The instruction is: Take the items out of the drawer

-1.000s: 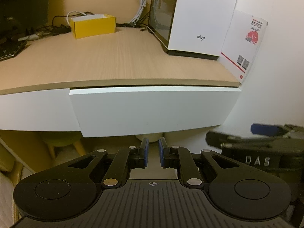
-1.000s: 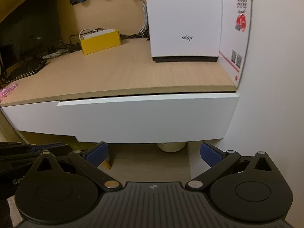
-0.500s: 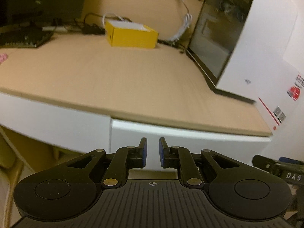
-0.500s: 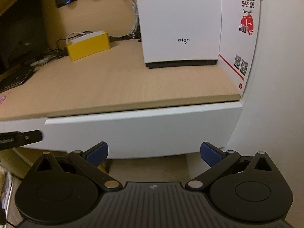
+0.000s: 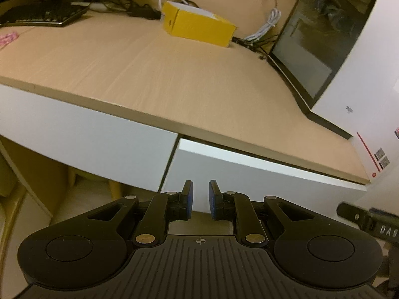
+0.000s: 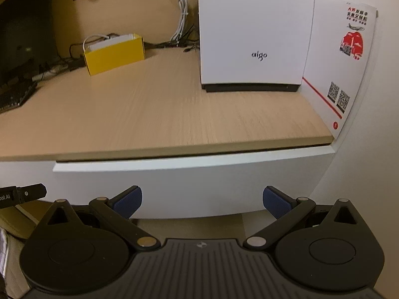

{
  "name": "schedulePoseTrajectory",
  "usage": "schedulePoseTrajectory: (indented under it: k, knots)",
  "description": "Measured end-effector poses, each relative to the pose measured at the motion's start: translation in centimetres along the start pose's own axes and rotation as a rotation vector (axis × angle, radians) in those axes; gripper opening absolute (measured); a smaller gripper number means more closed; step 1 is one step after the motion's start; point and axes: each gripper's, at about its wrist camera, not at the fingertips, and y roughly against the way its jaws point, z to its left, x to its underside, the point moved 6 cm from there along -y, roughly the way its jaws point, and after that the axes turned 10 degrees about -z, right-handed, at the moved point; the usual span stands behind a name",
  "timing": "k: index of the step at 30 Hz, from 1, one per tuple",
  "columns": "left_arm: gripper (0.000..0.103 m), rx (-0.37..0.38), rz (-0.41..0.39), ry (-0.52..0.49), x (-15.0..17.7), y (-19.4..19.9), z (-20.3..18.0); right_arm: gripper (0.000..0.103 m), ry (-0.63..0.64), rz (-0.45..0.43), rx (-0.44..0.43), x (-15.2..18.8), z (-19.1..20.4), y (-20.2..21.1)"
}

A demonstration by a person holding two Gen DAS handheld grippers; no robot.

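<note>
White flat-fronted drawer [image 6: 194, 186] barely ajar, nothing out yet; left gripper [image 5: 200, 199] nearly pinched empty, right gripper [image 6: 202, 200] spread wide.

On my feeds I see a light wood desktop [image 6: 159, 114]. A yellow box [image 6: 114, 53] sits toward the far side, with white and black cables [image 6: 182, 17] trailing behind it. To its right stands a white computer case [image 6: 254, 30] marked "aigo", its dark glass side panel [image 5: 321, 39] showing in my left view. A white card [image 6: 341, 57] with red print and QR codes leans at the far right edge. A black keyboard [image 5: 40, 17] lies far left.
</note>
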Motion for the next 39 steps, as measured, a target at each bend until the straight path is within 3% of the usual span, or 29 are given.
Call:
schedulePoseTrajectory:
  k: [4,9,18,25,32,39]
  knots:
    - [0.015,-0.004,-0.023,-0.003,-1.0,-0.7,0.4,0.103,0.01,0.03,0.004,0.7,-0.6,-1.0]
    - [0.015,-0.052,-0.071,0.01,-3.3,-2.3,1.2,0.103,0.046,0.002,-0.003,0.2,-1.0,-2.3]
    - [0.015,-0.06,-0.003,0.053,-3.8,-5.3,1.2,0.103,0.067,-0.035,0.01,-0.6,-1.1,-5.9]
    - [0.017,-0.071,0.001,0.105,-3.8,-5.8,1.3,0.103,0.071,-0.069,0.016,-1.8,-0.1,-7.8]
    - [0.019,-0.056,0.012,0.09,-3.7,-5.8,1.4,0.103,0.067,-0.073,0.033,-1.6,0.2,-8.5]
    - [0.036,-0.033,0.062,0.028,-3.1,-6.1,0.8,0.103,0.053,-0.075,0.042,-1.5,0.0,-8.5]
